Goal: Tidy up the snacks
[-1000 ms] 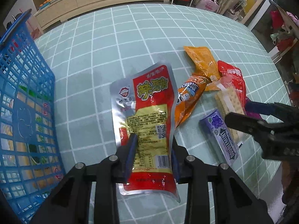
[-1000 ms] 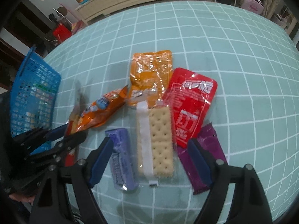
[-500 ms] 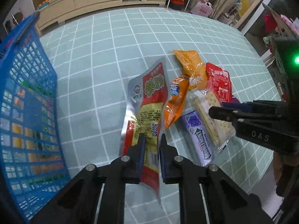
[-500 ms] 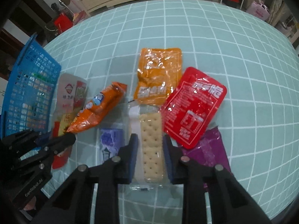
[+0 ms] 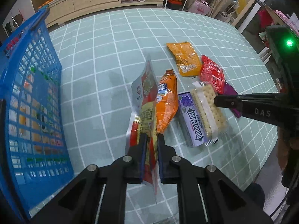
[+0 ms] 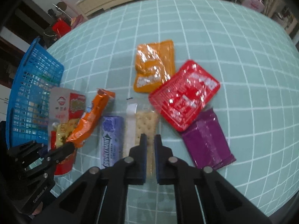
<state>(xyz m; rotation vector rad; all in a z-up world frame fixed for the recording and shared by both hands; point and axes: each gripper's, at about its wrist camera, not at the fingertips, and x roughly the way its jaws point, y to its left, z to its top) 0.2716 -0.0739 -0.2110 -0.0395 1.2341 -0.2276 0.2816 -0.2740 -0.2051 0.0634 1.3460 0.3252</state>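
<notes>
Snacks: 7 packs, 1 blue basket (image 5: 28, 100); L fingers (image 5: 143, 149) pinch red-silver pouch (image 5: 144, 93), R fingers (image 6: 143, 149) pinch cracker pack (image 6: 144, 123).

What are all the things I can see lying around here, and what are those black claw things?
Basket: one, blue plastic mesh, on the table's left side, with packets inside.
Red-and-silver snack bag: one, lifted on edge near the basket.
Orange snack bag: one, beside the red-and-silver bag.
Gum pack: one, purple, flat on the table.
Cracker pack: one, clear wrapper, right of the gum.
Orange pouch: one, farther back.
Red pouch: one, overlapping the orange pouch.
Purple packet: one, rightmost.
Table: one, teal checked cloth.
Left gripper: black, clamped on the red-and-silver snack bag.
Right gripper: black, clamped on the cracker pack.
</notes>
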